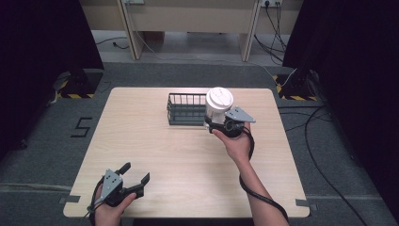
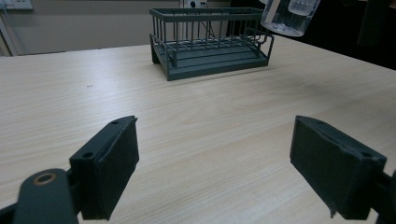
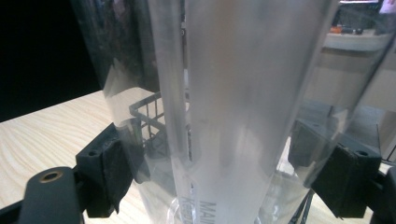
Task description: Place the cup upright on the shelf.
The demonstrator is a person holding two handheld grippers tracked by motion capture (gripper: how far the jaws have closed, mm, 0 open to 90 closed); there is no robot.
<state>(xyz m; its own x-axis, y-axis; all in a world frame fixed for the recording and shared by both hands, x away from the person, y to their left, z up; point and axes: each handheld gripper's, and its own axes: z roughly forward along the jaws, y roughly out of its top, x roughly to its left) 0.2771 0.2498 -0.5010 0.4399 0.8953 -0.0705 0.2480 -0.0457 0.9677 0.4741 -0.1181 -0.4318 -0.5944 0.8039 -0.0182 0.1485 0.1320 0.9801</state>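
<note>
Cup in the air over the wire rack: the right gripper [image 1: 215, 123] has its two black jaws pinching a clear plastic cup with a white lid [image 1: 219, 106], one pad pressed to each side of the cup's wall. In the right gripper view the cup [image 3: 243, 107] stands upright between the pads, its see-through wall crossed by a straw-like tube inside and some printed lettering low down. Through that wall the dark grey wire rack [image 3: 149, 119] shows just behind and below.

From the high view, the cup sits at the rack's [image 1: 184, 109] right end, overlapping its right edge, lifted clear of the light wooden table [image 1: 155, 146]. The left gripper view confirms it: the cup's clear bottom [image 2: 290, 17] hangs above the rack's [image 2: 210, 42] right end, not touching it.

The left gripper [image 1: 136, 176] is well apart from the rack, near the table's front left corner, held in the person's left hand [image 1: 110, 209]. Its jaws are spread wide with bare tabletop between them, pointing toward the rack.
</note>
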